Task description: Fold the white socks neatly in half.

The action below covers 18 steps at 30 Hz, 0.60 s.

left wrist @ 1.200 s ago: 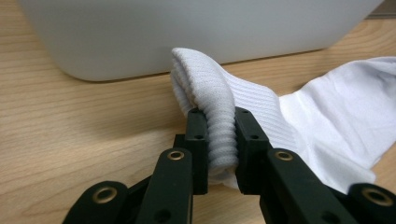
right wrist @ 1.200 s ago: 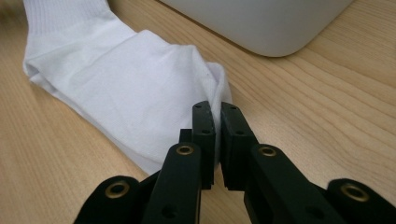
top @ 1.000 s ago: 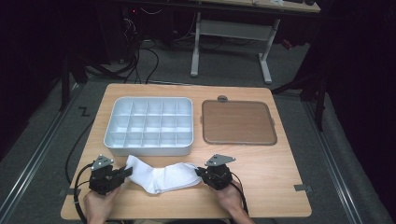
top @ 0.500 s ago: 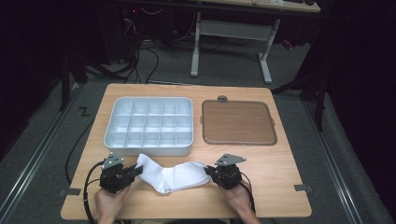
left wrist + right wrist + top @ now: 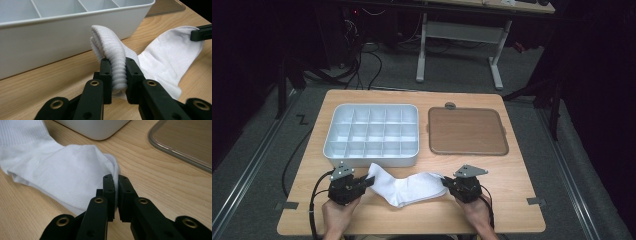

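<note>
High view, grip: I hold the white cotton sock [image 5: 404, 185], left gripper [image 5: 362, 183] clamping its ribbed cuff [image 5: 110, 53], right gripper [image 5: 447, 183] pinching the toe.
Advice: I judge even tension best, clearing the white plastic divided tray [image 5: 372, 156].

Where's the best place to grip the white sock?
By its two ends, coming in level from either side. The sock lies lengthwise along the table's near edge; the left gripper is shut on the ribbed cuff, the right gripper on the toe. Both ends are bunched thick enough to pinch; the flat middle looks harder to grip.
</note>
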Available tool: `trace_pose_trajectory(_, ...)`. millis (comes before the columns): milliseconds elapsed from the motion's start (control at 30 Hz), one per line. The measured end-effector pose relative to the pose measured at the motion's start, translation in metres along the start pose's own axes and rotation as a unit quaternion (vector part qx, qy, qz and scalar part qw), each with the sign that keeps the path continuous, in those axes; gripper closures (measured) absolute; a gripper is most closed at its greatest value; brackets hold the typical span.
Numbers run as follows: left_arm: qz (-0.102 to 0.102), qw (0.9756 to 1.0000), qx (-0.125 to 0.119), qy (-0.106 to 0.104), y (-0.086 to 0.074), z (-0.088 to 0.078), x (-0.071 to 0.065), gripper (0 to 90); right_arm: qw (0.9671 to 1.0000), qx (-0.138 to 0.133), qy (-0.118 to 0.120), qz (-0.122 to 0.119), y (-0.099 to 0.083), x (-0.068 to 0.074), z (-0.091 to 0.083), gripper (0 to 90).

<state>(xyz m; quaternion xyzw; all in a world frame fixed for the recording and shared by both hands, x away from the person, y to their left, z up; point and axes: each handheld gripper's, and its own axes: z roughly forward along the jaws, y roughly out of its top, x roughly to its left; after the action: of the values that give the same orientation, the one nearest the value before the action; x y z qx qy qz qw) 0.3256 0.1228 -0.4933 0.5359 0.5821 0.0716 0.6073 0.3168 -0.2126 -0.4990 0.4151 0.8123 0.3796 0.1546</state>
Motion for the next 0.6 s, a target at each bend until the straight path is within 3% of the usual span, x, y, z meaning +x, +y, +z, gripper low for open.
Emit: trace_pose_trajectory(600, -0.003, 0.9997, 0.013, -0.020, -0.014, 0.015, -0.016, 78.3, 0.9995, -0.001, -0.024, 0.022, -0.012, -0.020, -0.016, 86.6)
